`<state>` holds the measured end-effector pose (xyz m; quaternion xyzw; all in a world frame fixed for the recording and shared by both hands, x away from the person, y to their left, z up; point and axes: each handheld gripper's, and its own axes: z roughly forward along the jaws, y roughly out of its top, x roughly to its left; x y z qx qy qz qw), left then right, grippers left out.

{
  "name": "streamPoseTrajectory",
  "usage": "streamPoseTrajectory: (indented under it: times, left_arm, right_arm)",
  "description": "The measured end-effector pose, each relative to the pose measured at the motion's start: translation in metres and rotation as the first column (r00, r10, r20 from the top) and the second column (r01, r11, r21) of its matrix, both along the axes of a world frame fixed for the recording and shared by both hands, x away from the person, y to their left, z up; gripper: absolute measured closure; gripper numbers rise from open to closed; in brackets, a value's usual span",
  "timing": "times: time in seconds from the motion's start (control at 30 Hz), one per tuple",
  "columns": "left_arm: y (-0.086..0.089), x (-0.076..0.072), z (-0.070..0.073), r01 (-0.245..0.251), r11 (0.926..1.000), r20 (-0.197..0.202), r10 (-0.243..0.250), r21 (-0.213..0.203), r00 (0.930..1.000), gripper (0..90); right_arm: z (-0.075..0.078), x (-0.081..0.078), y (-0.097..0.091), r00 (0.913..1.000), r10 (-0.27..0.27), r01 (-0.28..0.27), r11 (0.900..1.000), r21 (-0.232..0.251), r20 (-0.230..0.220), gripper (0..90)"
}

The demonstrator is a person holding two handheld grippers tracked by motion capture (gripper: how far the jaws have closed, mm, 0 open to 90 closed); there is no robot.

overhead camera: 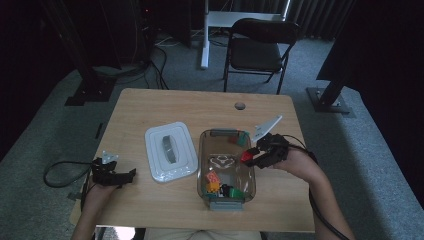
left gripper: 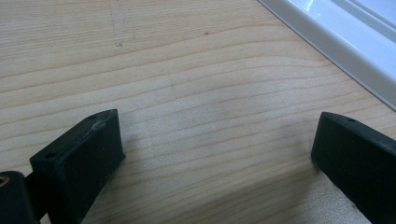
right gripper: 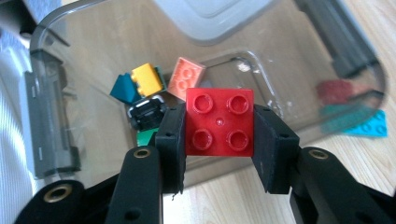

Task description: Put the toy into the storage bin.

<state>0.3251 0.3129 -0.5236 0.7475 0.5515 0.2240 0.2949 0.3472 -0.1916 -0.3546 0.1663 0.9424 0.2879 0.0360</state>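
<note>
My right gripper is shut on a red four-stud brick and holds it over the right rim of a clear plastic box. Inside the box lie several bricks: a yellow one, an orange one, a teal one, a green one and a black piece. My left gripper rests at the table's left edge, open, with bare wood between its jaws.
A white lid lies left of the box. Beyond the box's far end lie a red brick and a teal plate. The wooden table has a small hole near its far edge. A folding chair stands behind.
</note>
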Motion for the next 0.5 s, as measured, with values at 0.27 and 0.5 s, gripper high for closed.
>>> streamPoseTrajectory:
  times: [0.27, 0.5]
  left_arm:
    - [0.0, 0.0, 0.0, 0.0, 1.0, 0.0, 0.0, 0.0, 1.0, 2.7]
    - [0.0, 0.0, 0.0, -0.001, 1.0, 0.001, 0.001, 0.0, 1.0, 2.6]
  right_arm:
    - [-0.014, -0.011, 0.035, 0.9925, 0.12, -0.121, 0.9909, -0.058, -0.02, 58.7]
    - [-0.034, -0.014, 0.065, 0.9781, 0.194, -0.201, 0.9741, -0.104, -0.076, 58.7]
